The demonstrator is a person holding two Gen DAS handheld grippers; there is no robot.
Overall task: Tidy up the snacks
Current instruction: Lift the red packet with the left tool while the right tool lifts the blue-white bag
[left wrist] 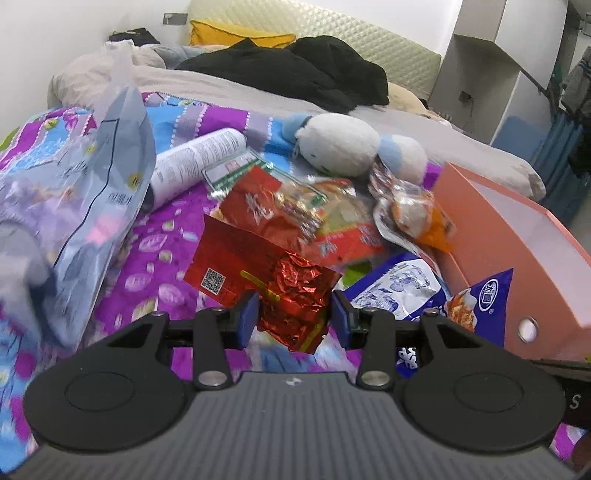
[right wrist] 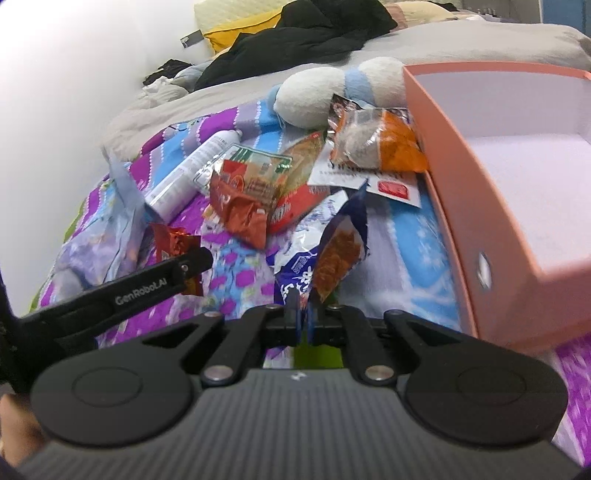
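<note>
Snack packets lie heaped on a purple patterned bedspread (left wrist: 155, 254). My left gripper (left wrist: 293, 319) has its pads on either side of a crumpled red foil packet (left wrist: 266, 280); they look shut on it. My right gripper (right wrist: 303, 317) is shut on the lower edge of a blue and white packet (right wrist: 338, 247) that stands up from the bed. An open pink box (right wrist: 480, 192) stands just right of that packet; it also shows in the left wrist view (left wrist: 517, 251). The left gripper's arm (right wrist: 147, 284) with the red packet (right wrist: 175, 240) shows at left in the right wrist view.
A pale blue bag (left wrist: 99, 192), a white tube (left wrist: 199, 162), several red and orange packets (left wrist: 295, 210) and a white and blue plush toy (left wrist: 343, 144) lie in the pile. Black clothing (left wrist: 295, 70) and a yellow pillow (left wrist: 236, 33) lie farther back.
</note>
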